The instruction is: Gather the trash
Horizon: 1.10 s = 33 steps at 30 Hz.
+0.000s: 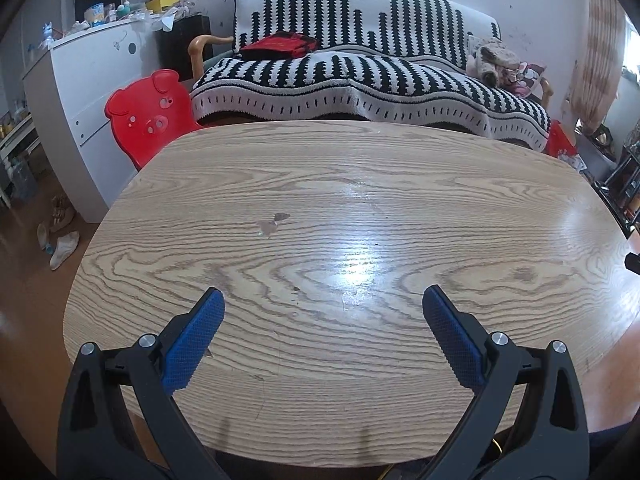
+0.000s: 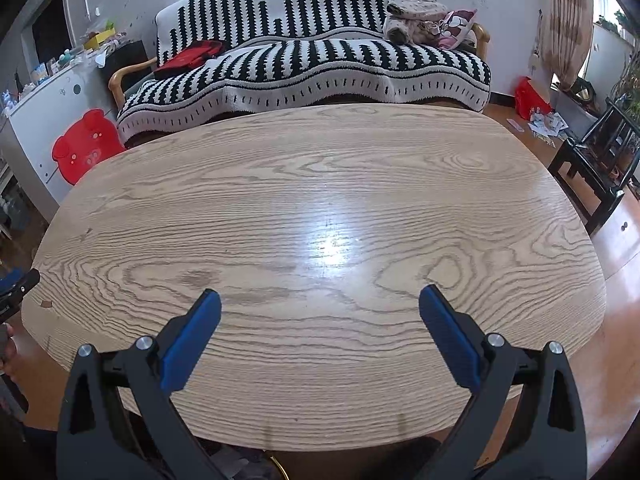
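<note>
My left gripper hangs open over the near edge of a wooden table, its blue pads wide apart with nothing between them. My right gripper is open in the same way above the same table. No trash item shows on the tabletop in either view; only small stains and glare mark the wood. Scattered papers lie on the floor at the far right, beside a red bag.
A black-and-white striped sofa stands behind the table with a red cloth and a heap of soft items. A red pig-shaped chair and a white cabinet are left. A dark stool is right. Socks lie on the floor.
</note>
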Available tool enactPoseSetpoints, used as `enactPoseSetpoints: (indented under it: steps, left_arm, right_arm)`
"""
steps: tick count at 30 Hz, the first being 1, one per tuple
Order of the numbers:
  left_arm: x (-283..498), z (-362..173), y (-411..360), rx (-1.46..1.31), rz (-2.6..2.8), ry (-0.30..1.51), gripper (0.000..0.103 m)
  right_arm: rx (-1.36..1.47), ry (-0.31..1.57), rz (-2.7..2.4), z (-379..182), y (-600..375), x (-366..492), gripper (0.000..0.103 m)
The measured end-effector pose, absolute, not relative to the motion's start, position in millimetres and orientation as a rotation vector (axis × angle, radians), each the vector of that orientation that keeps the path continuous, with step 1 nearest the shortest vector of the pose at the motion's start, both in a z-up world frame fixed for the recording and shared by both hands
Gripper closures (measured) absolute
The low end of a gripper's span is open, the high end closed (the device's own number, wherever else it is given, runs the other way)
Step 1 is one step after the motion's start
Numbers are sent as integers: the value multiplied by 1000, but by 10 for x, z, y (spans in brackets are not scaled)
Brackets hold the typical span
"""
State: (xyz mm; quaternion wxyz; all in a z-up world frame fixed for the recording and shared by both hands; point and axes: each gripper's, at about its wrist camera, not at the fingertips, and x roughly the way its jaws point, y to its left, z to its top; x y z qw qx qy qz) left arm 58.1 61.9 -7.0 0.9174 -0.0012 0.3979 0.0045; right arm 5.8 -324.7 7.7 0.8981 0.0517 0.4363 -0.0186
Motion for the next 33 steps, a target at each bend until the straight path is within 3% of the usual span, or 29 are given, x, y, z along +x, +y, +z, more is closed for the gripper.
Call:
enactPoseSetpoints:
  steps: [33]
  left_arm:
    - [585, -68, 601, 7, 5, 826, 7]
  right_arm:
    - [109, 905, -34, 83, -3244, 43, 7]
